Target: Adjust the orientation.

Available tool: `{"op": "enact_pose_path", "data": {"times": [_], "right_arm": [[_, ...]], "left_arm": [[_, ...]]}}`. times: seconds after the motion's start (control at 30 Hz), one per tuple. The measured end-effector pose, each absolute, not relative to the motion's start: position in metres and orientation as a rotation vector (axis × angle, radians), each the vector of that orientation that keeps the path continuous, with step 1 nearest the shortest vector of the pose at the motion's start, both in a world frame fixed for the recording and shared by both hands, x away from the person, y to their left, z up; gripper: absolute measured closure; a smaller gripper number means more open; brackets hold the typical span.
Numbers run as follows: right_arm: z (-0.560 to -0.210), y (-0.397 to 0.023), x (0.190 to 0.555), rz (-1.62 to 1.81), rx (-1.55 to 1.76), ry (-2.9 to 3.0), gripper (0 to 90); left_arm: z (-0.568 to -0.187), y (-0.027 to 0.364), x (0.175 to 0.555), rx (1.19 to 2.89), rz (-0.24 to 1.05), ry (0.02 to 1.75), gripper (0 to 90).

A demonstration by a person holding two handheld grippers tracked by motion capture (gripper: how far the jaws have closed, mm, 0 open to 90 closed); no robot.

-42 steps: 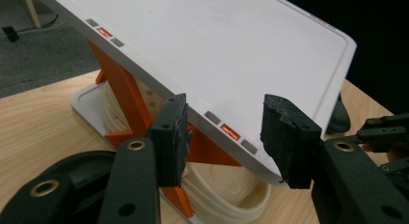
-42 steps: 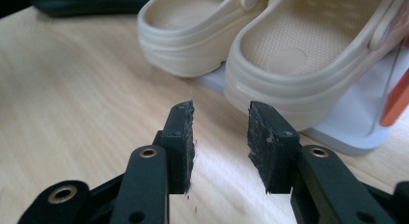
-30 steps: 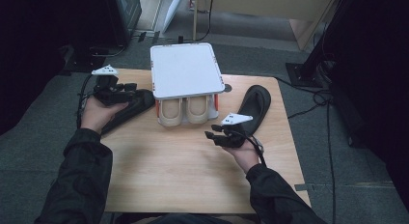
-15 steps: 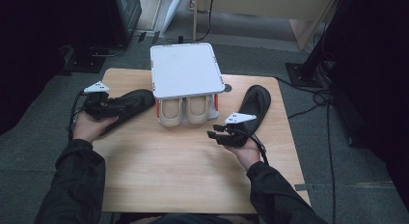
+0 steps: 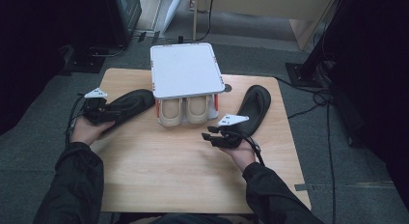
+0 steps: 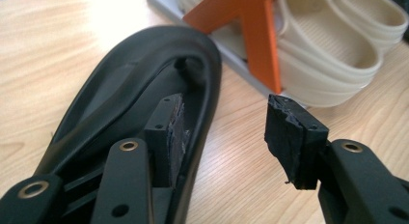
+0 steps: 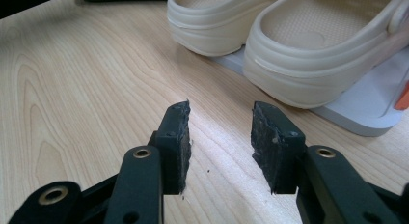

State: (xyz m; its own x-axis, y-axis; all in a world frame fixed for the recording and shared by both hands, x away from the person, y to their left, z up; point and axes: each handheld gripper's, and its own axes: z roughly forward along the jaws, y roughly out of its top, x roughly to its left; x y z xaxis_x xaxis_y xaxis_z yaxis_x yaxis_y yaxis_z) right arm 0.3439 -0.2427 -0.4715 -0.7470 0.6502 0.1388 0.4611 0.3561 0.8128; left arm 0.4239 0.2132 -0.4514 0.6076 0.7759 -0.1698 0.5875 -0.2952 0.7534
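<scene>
Black slipper (image 5: 123, 106) lies on the bench (image 5: 183, 166), heel end at the left tool (image 5: 96, 110); a second black slipper (image 5: 254, 108) lies just beyond the right tool (image 5: 214, 137). Between them, beige clogs (image 5: 185, 110) sit in a white rack (image 5: 185, 69). Dark carpet and cables surround the bench; bare wood lies near both tools.

Left gripper view: slipper matte, moulded; tool spread, one jaw inside the slipper, the other over bare wood beside an orange strut (image 6: 255, 35).

Right gripper view: right tool (image 7: 219, 137) spread, holding nothing, clogs (image 7: 299, 45) ahead on the grey rack base.
</scene>
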Motion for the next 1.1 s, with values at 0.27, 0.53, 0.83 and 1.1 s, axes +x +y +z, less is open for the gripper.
{"op": "enact_pose_path", "data": {"times": [0.27, 0.53, 0.83, 1.1], "right_arm": [[-0.472, -0.246, 0.347, 1.342, 1.015, 2.399, 58.5], [-0.472, -0.245, 0.347, 1.344, 1.016, 2.397, 59.3], [-0.469, -0.245, 0.347, 1.350, 1.008, 2.392, 62.2], [-0.468, -0.243, 0.348, 1.350, 1.003, 2.395, 62.3]], "left_arm": [[-0.474, 0.220, 0.434, 2.034, 0.251, 1.144, 53.4], [-0.482, 0.217, 0.436, 2.062, 0.183, 1.158, 73.0], [-0.482, 0.190, 0.426, 2.066, 0.122, 1.139, 81.8], [-0.482, 0.178, 0.423, 2.047, 0.073, 1.133, 71.4]]}}
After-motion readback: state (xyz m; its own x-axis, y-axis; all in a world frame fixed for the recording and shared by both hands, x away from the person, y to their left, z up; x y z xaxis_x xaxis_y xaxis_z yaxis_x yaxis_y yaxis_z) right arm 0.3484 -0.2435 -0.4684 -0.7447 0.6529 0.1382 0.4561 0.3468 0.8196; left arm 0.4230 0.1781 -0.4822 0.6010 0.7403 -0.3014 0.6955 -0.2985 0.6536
